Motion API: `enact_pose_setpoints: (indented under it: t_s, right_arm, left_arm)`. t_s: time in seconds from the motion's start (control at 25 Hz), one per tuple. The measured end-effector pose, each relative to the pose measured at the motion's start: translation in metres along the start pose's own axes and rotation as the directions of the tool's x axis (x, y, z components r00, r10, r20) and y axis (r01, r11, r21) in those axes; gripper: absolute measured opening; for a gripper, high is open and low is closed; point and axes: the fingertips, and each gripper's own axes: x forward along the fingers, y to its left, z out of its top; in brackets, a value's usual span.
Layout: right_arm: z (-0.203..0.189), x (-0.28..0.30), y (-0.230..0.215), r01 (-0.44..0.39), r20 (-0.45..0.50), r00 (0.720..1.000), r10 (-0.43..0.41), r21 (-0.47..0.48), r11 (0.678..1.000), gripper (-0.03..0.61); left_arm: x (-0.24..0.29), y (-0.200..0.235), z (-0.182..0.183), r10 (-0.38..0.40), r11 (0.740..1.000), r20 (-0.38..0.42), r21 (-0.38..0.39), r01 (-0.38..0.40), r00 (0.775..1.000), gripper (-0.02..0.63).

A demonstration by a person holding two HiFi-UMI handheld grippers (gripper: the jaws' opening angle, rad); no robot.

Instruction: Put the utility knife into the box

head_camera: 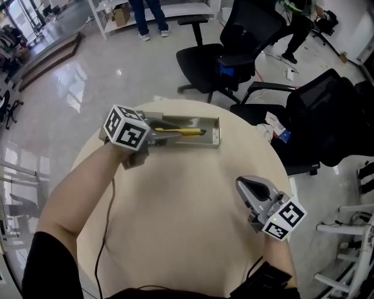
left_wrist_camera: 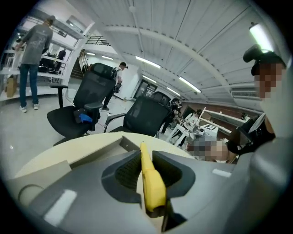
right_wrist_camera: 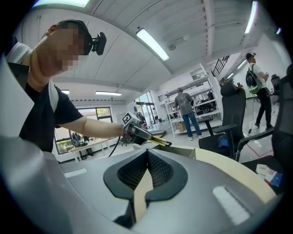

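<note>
The yellow utility knife (head_camera: 186, 132) is held level over the open grey box (head_camera: 214, 138) at the far edge of the round beige table (head_camera: 175, 222). My left gripper (head_camera: 156, 133) is shut on the knife's handle end, and its tip points right along the box. In the left gripper view the knife (left_wrist_camera: 151, 183) runs forward between the pads, with a box wall (left_wrist_camera: 98, 148) just beyond. My right gripper (head_camera: 244, 185) hovers over the table's near right side, shut and empty. The right gripper view shows its jaws (right_wrist_camera: 147, 157) together, with the left gripper (right_wrist_camera: 137, 135) and knife (right_wrist_camera: 160, 140) beyond.
Black office chairs (head_camera: 234, 47) (head_camera: 327, 111) stand close behind and to the right of the table. A black cable (head_camera: 108, 233) trails from the left gripper across the table's near left. People stand by white shelves (head_camera: 175, 9) far back.
</note>
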Motion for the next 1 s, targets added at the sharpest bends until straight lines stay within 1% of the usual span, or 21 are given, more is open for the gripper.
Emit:
enact_pose_setpoints:
  t_s: [0.16,0.28,0.36,0.48,0.72,0.8,0.88,1.0]
  right_arm:
    - [-0.012,0.01,-0.016,-0.001,-0.006,1.0,0.001,-0.006,1.0,0.015]
    - [-0.018,0.012,-0.022,-0.012,0.0,1.0,0.012,0.004,1.0,0.015]
    - [-0.024,0.013,-0.024,-0.016,-0.007,1.0,0.016,0.002,1.0,0.015]
    - [-0.03,0.014,-0.026,-0.022,-0.012,1.0,0.022,-0.006,1.0,0.015]
    - [-0.028,0.01,-0.023,-0.028,-0.006,1.0,0.028,-0.024,0.999,0.015]
    - [-0.028,0.008,-0.022,-0.031,-0.01,0.999,0.031,-0.032,0.999,0.015]
    - [-0.028,0.007,-0.02,-0.035,-0.01,0.999,0.034,-0.037,0.999,0.015]
    - [-0.026,0.005,-0.019,-0.039,0.001,0.999,0.039,-0.029,0.999,0.015]
  left_arm:
    - [0.033,0.024,-0.004,0.005,0.997,-0.109,0.076,0.003,0.994,0.072]
    - [0.055,0.035,-0.013,0.014,0.992,-0.206,0.126,0.013,0.978,0.072]
    - [0.067,0.038,-0.02,0.011,0.99,-0.248,0.139,0.024,0.969,0.072]
    - [0.08,0.042,-0.027,0.004,0.989,-0.273,0.141,0.036,0.962,0.072]
    - [0.096,0.052,-0.033,0.017,0.989,-0.304,0.145,0.028,0.953,0.074]
    - [0.101,0.055,-0.039,0.028,0.99,-0.339,0.141,0.021,0.94,0.074]
    - [0.105,0.059,-0.045,0.056,0.987,-0.379,0.16,0.006,0.924,0.074]
    - [0.105,0.071,-0.05,0.142,0.968,-0.422,0.248,-0.037,0.895,0.074]
